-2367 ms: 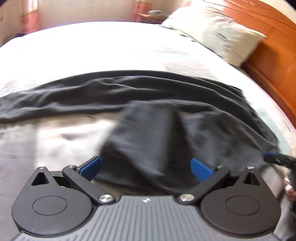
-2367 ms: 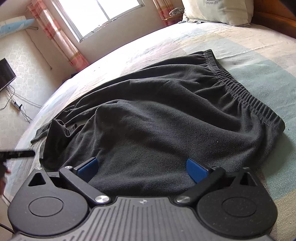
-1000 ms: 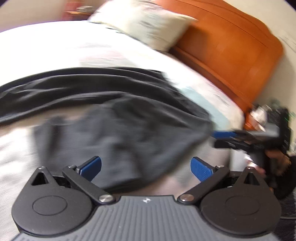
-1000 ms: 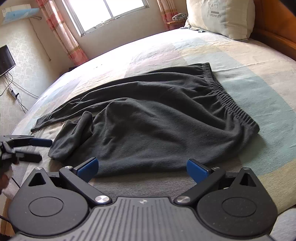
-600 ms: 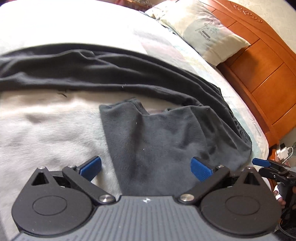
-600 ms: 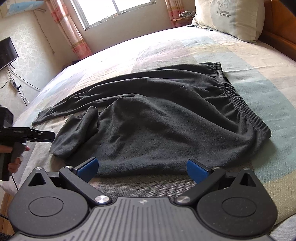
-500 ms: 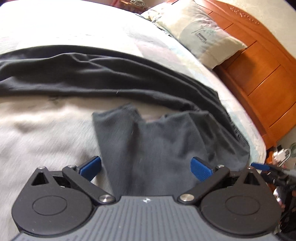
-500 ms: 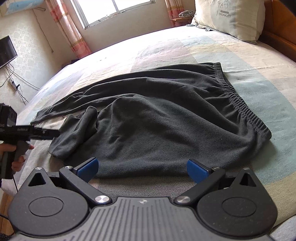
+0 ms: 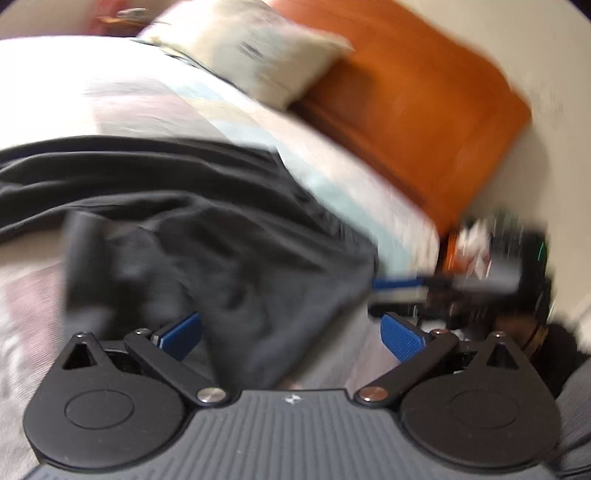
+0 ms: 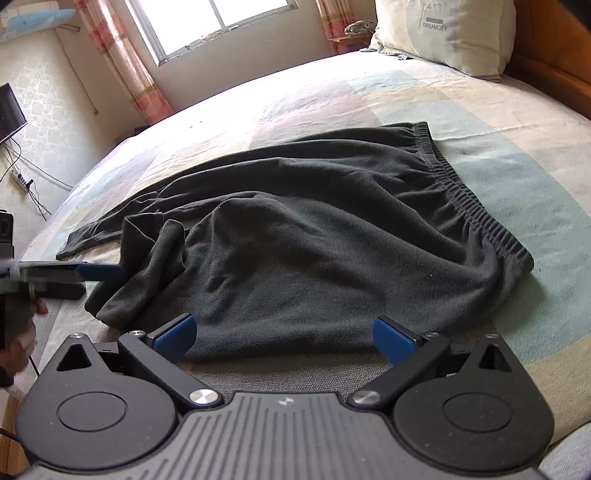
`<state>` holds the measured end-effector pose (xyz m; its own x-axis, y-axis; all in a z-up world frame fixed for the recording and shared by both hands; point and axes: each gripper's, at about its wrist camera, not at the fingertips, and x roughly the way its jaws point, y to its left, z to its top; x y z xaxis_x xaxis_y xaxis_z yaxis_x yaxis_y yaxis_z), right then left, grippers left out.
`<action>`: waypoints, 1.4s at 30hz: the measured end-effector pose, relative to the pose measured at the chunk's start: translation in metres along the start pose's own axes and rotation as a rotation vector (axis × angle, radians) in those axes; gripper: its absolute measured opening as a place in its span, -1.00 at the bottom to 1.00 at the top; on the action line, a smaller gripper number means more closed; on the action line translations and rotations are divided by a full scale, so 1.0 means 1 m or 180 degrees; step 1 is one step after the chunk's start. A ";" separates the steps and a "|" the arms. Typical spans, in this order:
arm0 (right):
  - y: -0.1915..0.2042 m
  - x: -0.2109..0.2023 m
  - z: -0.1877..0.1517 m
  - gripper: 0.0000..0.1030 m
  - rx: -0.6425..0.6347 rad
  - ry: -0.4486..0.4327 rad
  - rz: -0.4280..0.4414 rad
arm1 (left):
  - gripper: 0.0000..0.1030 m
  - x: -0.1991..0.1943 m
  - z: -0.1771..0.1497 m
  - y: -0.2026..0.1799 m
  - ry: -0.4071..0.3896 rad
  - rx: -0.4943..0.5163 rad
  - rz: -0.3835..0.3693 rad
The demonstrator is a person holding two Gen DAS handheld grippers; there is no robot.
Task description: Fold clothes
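Left gripper (image 10: 101, 272) spread, fingers beside the bunched leg cuff of the dark trousers (image 10: 314, 236). Right gripper (image 10: 283, 338) spread, empty. Trousers lie across the bed (image 10: 498, 122), waistband toward the pillow (image 10: 447, 33).

Charcoal fleece pants (image 10: 314, 240) on a bed sheet with pastel blocks (image 10: 517, 155). Orange wooden headboard (image 9: 424, 122), pink plaid curtains (image 10: 122, 55), blue tool pads (image 10: 173, 336).

My left wrist view: heavy motion blur, edges bent. My right wrist view sharp; daylight from window (image 10: 218, 26) blows out far bed (image 10: 517, 177).
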<state>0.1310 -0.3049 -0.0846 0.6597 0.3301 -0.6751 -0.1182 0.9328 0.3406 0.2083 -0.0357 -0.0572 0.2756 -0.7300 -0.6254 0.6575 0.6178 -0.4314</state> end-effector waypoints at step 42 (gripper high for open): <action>0.025 0.002 0.004 1.00 -0.0220 0.0019 0.0263 | 0.98 0.025 -0.023 0.016 0.0126 -0.0144 0.0170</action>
<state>0.1321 -0.2818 -0.0745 0.6413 0.4070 -0.6505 -0.2231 0.9100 0.3494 0.2100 -0.0372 -0.0952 0.2810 -0.6841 -0.6731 0.6100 0.6687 -0.4251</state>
